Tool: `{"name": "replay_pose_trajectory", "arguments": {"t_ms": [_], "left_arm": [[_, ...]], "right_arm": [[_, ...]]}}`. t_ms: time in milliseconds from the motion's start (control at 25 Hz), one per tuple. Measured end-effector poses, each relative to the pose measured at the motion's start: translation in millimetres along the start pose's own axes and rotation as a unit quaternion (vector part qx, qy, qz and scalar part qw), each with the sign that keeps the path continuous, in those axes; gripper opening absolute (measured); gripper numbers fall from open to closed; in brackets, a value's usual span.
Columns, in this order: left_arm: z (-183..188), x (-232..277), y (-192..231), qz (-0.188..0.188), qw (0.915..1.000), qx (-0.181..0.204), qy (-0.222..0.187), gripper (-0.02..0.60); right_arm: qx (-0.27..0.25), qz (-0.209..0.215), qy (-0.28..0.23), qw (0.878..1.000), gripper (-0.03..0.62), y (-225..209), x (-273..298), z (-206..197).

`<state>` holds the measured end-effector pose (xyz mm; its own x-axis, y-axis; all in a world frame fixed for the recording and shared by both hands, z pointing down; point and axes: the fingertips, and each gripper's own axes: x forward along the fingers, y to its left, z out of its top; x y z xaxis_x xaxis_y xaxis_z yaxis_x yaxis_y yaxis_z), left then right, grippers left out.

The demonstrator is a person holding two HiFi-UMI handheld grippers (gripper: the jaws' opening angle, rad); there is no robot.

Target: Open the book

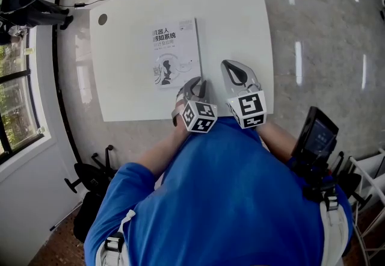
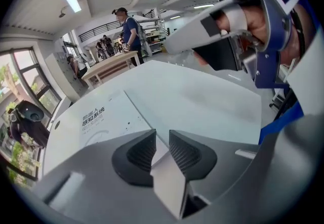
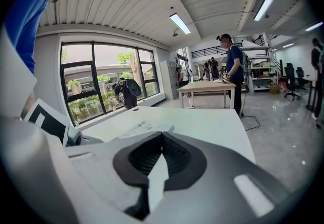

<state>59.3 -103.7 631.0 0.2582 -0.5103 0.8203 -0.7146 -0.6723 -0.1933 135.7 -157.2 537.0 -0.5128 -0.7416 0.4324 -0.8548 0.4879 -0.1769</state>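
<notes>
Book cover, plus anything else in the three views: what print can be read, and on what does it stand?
"机器人": first title line on the cover of the book.
"感知系统": second title line, same cover.
Smaller grey line under the title: too small to read.
Small print by the cover drawing: too blurred to read.
Nothing else in these views carries readable print.

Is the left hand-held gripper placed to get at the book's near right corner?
Probably yes: the left hand-held gripper hovers at the near corner of the closed book, jaws slightly apart, and nothing on the table blocks it.
</notes>
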Motion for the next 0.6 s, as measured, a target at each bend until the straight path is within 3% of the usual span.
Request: {"name": "replay_pose_trajectory", "arguments": {"t_ms": [80,360,600], "left_arm": [[-6.4,3.9,-4.6,-0.004,0.9998,0.014,0.012,0.131],[-16.6,9.5,-2.0,0.006,0.9987,0.041,0.029,0.133],[-12.8,1.1,0.5,0.007,0.9992,0.036,0.015,0.131]], "right_arm": [[0.0,-0.003,-0.002,1.0,0.003,-1.8,-0.2,0.8],[0.001,-0.002,0.001,1.0,0.003,-1.4,-1.4,-0.8],[0.001,-0.001,-0.003,1.0,0.003,-0.7,0.3,2.7]]}}
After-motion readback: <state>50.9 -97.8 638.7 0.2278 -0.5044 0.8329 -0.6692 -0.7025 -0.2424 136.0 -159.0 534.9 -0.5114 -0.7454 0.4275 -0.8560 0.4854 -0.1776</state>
